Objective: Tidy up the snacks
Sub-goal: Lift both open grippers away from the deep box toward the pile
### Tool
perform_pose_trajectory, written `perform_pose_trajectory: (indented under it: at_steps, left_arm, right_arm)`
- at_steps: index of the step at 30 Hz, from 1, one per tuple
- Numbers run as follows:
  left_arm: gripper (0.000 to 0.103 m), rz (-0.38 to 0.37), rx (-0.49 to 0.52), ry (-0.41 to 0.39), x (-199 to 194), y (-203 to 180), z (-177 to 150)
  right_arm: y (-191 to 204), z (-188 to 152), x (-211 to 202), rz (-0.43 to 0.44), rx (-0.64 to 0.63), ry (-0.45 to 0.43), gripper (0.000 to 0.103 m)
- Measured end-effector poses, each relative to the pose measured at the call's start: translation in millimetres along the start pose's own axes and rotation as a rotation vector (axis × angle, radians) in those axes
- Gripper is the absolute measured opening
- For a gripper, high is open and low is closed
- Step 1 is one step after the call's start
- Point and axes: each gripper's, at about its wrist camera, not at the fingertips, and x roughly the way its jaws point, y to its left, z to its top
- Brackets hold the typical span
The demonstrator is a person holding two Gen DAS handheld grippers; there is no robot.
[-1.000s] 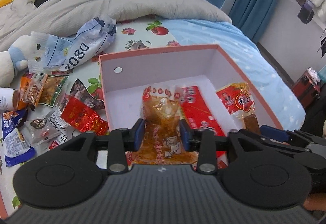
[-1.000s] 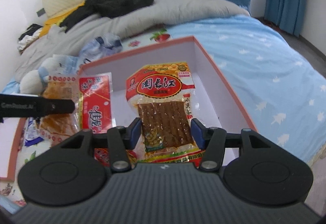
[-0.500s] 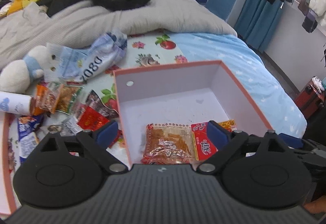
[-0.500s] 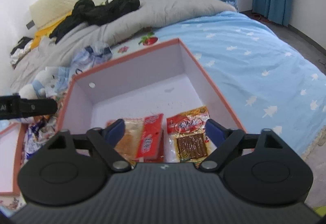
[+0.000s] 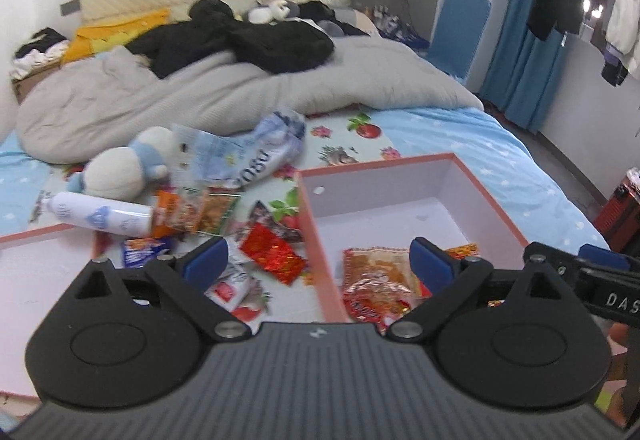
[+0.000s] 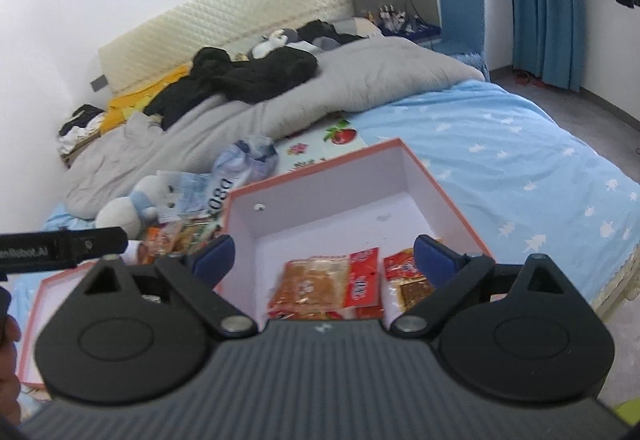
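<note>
Your left gripper [image 5: 318, 260] has just been opening and its jaws now stand wide apart with nothing between them. Your right gripper [image 6: 325, 254] has done the same and also holds nothing. Both hang above the near end of the pink-rimmed box [image 6: 444, 195] on the bed.

Three snack packets lie flat on the box floor at its near end. The orange crinkly packet [image 6: 310, 286] lies nearest the box's left wall, with its long axis running from the near end toward the far wall. The red packet [image 6: 363, 276] sits just beside it on the right, overlapping its edge and lined up the same way. The brown-strip packet [image 6: 408, 282] lies toward the box's right wall, top end pointing to the far wall.

Left of the box, loose snacks [image 5: 224, 236] lie scattered on the sheet, with a white can [image 5: 102, 217] lying on its side beyond them.
</note>
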Motion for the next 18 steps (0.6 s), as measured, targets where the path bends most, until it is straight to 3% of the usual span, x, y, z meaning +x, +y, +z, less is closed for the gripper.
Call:
perform_pose_trajectory:
  at_steps: [8, 14, 18]
  left_arm:
    - [0.100, 0.055, -0.069, -0.008, -46.7, 48.2, -25.0]
    - [0.100, 0.137, -0.133, -0.002, -66.8, 97.4, -37.1]
    - [0.100, 0.203, -0.177, 0.026, -70.7, 131.7, -47.3]
  right_arm:
    - [43.1, -9.0, -35.0, -0.009, -0.032, 0.004, 0.097]
    - [94.3, 3.2, -58.1, -0.040, -0.105, 0.112, 0.097]
    - [129.0, 18.0, -82.4, -0.008, -0.207, 0.153, 0.097]
